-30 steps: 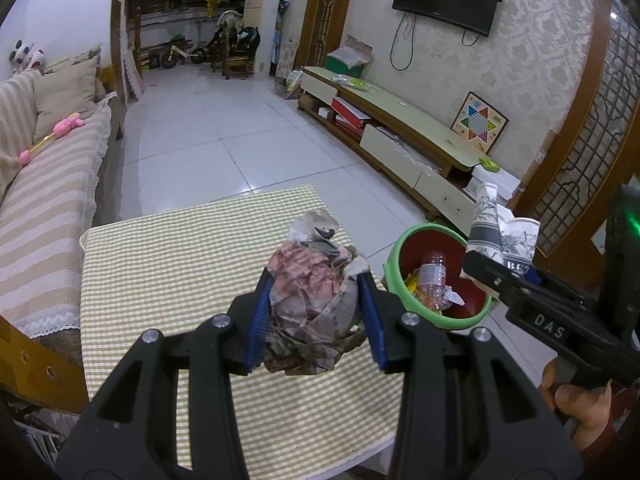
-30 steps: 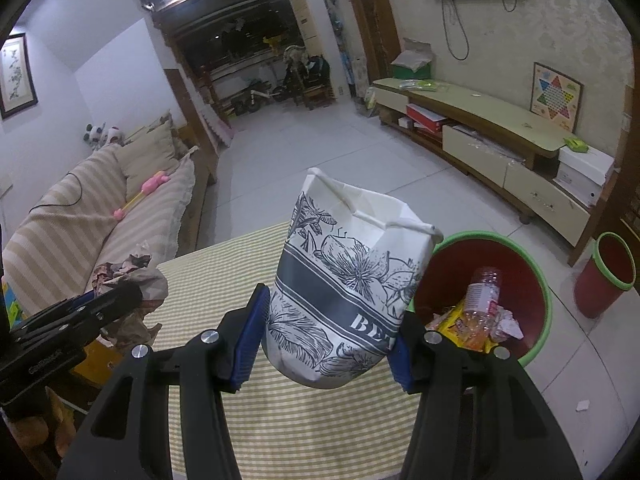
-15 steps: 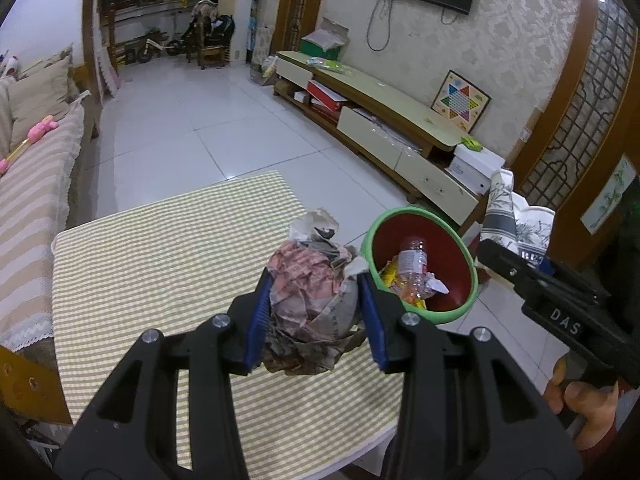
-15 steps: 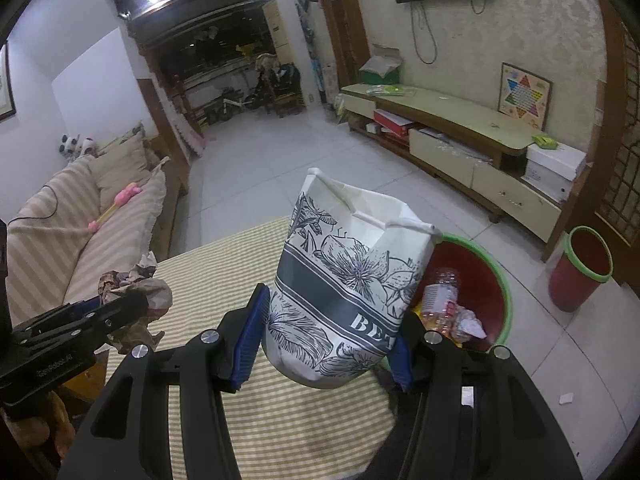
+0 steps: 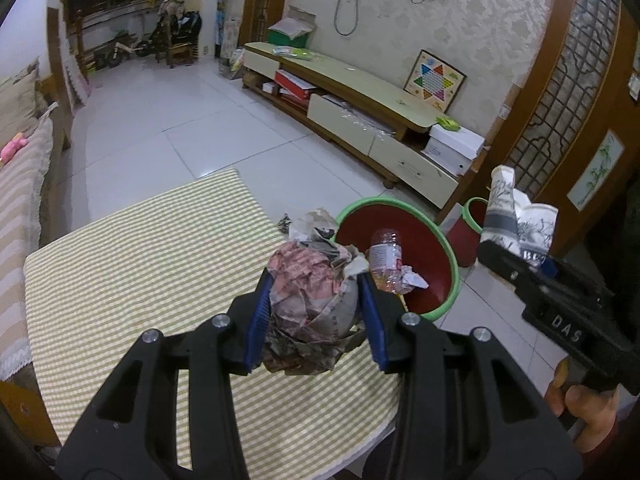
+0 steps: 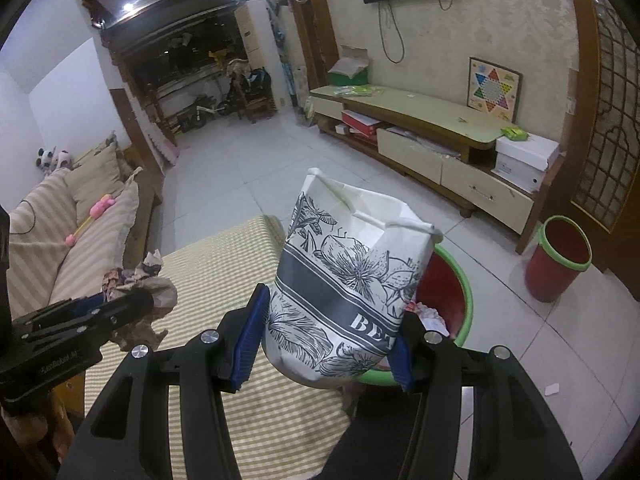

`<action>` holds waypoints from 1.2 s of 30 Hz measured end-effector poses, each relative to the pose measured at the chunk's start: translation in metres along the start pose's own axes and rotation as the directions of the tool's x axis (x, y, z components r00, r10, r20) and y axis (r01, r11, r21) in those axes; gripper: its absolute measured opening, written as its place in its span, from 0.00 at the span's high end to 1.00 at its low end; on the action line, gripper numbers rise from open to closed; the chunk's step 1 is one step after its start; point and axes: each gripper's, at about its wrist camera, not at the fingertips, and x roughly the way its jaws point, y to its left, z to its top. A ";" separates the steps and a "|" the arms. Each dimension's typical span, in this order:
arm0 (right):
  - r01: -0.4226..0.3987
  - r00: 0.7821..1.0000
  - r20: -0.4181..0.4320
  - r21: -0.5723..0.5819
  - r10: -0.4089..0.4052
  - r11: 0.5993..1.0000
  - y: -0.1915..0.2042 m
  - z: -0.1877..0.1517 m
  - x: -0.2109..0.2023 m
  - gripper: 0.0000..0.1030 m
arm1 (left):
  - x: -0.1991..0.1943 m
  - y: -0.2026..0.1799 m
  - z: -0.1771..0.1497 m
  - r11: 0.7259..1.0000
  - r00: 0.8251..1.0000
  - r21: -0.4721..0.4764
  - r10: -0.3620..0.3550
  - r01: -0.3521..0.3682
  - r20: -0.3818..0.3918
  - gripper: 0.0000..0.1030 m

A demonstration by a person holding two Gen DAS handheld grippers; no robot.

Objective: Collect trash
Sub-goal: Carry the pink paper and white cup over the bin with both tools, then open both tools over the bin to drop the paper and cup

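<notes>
My left gripper [image 5: 314,316] is shut on a crumpled wad of newspaper [image 5: 310,300] and holds it above the right edge of the table [image 5: 132,264], close to the red bin with a green rim [image 5: 436,276]. The bin holds a plastic bottle [image 5: 384,252] and scraps. My right gripper [image 6: 324,344] is shut on a white paper bag with a black flower print [image 6: 348,288], held over the bin [image 6: 460,292]. The bag also shows in the left wrist view [image 5: 516,220]. The newspaper wad also shows in the right wrist view [image 6: 140,280].
The table wears a yellow checked cloth. A second, smaller red bin [image 6: 558,264] stands on the tiled floor by the door. A long TV cabinet [image 6: 420,136] runs along the right wall. A striped sofa [image 6: 52,240] stands at the left.
Both grippers have moved right toward the red bin, each still holding its load. The paper bag now covers most of the bin in the right wrist view.
</notes>
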 end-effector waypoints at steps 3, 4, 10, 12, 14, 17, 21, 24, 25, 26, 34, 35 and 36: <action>0.021 1.000 -0.006 0.005 -0.021 1.000 -0.011 0.000 0.005 0.50 | 0.011 -0.010 0.007 1.000 1.000 0.009 -0.023 0.024 -0.006 0.62; 0.027 1.000 -0.008 0.007 -0.027 1.000 -0.016 0.000 0.006 0.50 | 0.015 -0.014 0.009 0.999 1.000 0.016 -0.028 0.029 -0.007 0.62; 0.070 0.997 -0.018 0.037 -0.070 0.997 -0.047 0.001 0.017 0.50 | 0.038 -0.040 0.021 0.997 0.999 0.061 -0.050 0.051 -0.011 0.62; 0.078 0.997 -0.021 0.045 -0.077 0.996 -0.055 0.001 0.020 0.50 | 0.046 -0.047 0.025 0.996 0.998 0.069 -0.058 0.059 -0.014 0.62; 0.079 0.997 -0.027 0.054 -0.077 0.995 -0.062 0.001 0.025 0.50 | 0.054 -0.051 0.028 0.995 0.998 0.069 -0.068 0.069 -0.018 0.62; 0.080 0.996 -0.047 0.056 -0.078 0.995 -0.072 0.001 0.037 0.50 | 0.068 -0.055 0.031 0.994 0.996 0.066 -0.088 0.090 -0.031 0.62; 0.074 0.994 -0.079 0.052 -0.070 0.996 -0.079 0.002 0.056 0.50 | 0.090 -0.062 0.036 0.992 0.992 0.059 -0.107 0.111 -0.059 0.62; 0.066 0.994 -0.096 0.058 -0.060 0.996 -0.083 0.001 0.065 0.50 | 0.104 -0.064 0.040 0.992 0.991 0.053 -0.110 0.114 -0.075 0.62; 0.066 0.993 -0.101 0.058 -0.060 0.996 -0.084 0.001 0.068 0.50 | 0.108 -0.065 0.041 0.992 0.991 0.051 -0.111 0.116 -0.079 0.62; 0.071 0.992 -0.109 0.058 -0.064 0.996 -0.085 0.000 0.072 0.50 | 0.113 -0.066 0.043 0.992 0.990 0.049 -0.111 0.116 -0.086 0.62; 0.083 0.987 -0.141 0.066 -0.073 0.994 -0.090 -0.003 0.089 0.50 | 0.138 -0.068 0.045 0.993 0.987 0.049 -0.098 0.105 -0.124 0.62; 0.084 0.987 -0.144 0.069 -0.073 0.994 -0.091 -0.004 0.091 0.50 | 0.142 -0.068 0.045 0.994 0.987 0.047 -0.096 0.103 -0.130 0.62; 0.084 0.987 -0.145 0.071 -0.073 0.994 -0.092 -0.004 0.092 0.50 | 0.145 -0.068 0.045 0.994 0.986 0.044 -0.097 0.104 -0.134 0.56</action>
